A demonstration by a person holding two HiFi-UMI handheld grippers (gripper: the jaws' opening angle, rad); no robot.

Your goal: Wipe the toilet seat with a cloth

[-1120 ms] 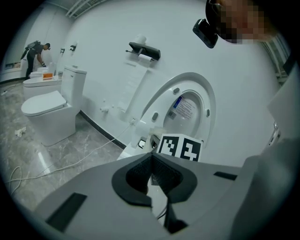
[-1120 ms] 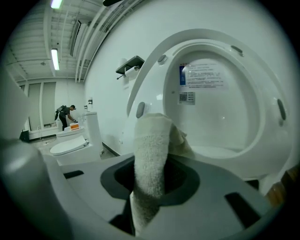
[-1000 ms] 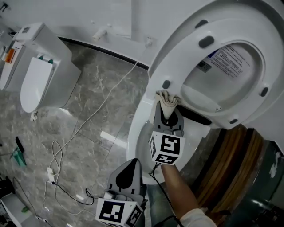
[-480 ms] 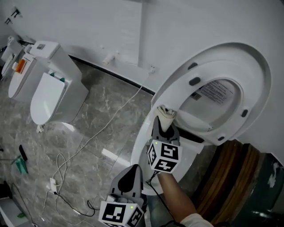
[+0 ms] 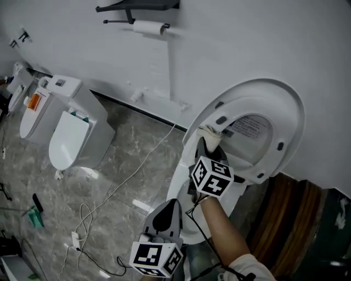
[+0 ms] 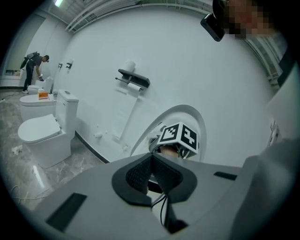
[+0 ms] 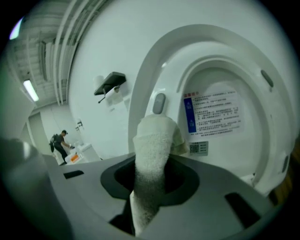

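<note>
Fingers of right gripper (image 7: 151,180) clamp the cloth (image 7: 152,140) (pile visible only in its view); left gripper's (image 6: 150,172) fingers pressed together.

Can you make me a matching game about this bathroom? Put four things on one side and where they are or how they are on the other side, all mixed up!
Things:
1. cloth
2. toilet seat
3. toilet paper roll
4. left gripper

Where or how:
A. hanging under the black shelf
B. shut, with nothing in it
C. pinched in the right gripper
D. lifted up, standing open

Right pairs: 1-C, 2-D, 3-A, 4-B
</note>
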